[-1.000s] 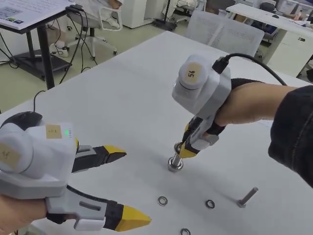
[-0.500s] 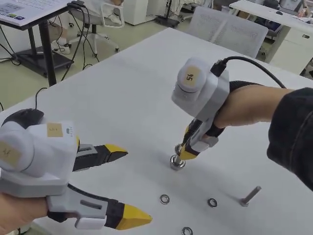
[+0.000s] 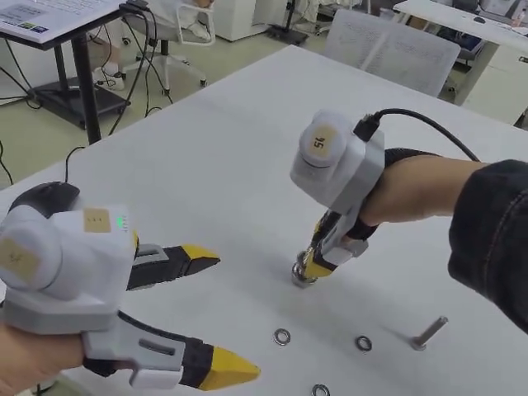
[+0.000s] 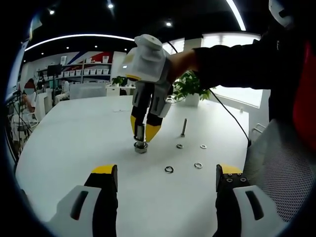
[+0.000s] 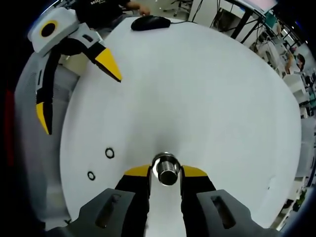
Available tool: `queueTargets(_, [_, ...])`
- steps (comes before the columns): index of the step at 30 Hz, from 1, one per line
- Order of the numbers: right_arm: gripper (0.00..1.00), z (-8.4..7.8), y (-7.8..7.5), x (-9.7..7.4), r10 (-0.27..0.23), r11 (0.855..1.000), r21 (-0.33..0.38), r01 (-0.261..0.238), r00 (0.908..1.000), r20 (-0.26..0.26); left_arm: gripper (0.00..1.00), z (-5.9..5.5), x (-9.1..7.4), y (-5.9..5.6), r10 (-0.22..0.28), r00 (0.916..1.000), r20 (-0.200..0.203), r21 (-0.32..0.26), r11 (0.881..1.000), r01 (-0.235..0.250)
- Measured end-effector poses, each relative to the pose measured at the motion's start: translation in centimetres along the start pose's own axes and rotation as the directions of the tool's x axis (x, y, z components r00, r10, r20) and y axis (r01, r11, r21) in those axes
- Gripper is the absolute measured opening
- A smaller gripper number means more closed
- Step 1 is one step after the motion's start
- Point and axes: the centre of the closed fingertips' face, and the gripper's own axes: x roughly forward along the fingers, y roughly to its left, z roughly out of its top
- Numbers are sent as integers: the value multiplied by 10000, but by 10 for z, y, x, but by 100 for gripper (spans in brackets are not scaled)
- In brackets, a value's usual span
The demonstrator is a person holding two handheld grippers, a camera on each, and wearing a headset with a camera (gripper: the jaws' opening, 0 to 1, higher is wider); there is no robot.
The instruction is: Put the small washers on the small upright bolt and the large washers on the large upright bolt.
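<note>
Currently the right gripper (image 3: 313,266) points down at the large bolt (image 5: 167,169), which stands upright near the middle of the white table (image 3: 206,148). In the right gripper view the two yellow-tipped jaws sit at 9 and 3 o'clock of the bolt's threaded top. They are drawn in to about its width. Whether they actually pinch it, or hold anything against it, I cannot tell. A wider metal ring shows round the bolt's foot; what it is cannot be told.

Meanwhile the left gripper (image 3: 219,312) hovers at 7 o'clock in the head view, jaws spread wide with nothing between them.

Seen from the left gripper view, the small bolt (image 4: 183,127) stands upright at 2 o'clock of the large bolt, well apart from it. Four washers lie flat and loose on the table: the near washer (image 4: 169,170) at 4 o'clock of the large bolt, the second washer (image 4: 198,165) beyond it, and the third washer (image 4: 179,146) and fourth washer (image 4: 203,146) at 3 o'clock, near the small bolt's foot.

A black mouse (image 3: 41,196) rests at 9 o'clock in the head view.
</note>
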Motion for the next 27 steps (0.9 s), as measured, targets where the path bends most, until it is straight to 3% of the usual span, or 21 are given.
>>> queueTargets(27, [24,-7,0,14,226,9996,168,-226,9997,11,80,-5,3,-1,-112,9998,-146,-93,9999,111])
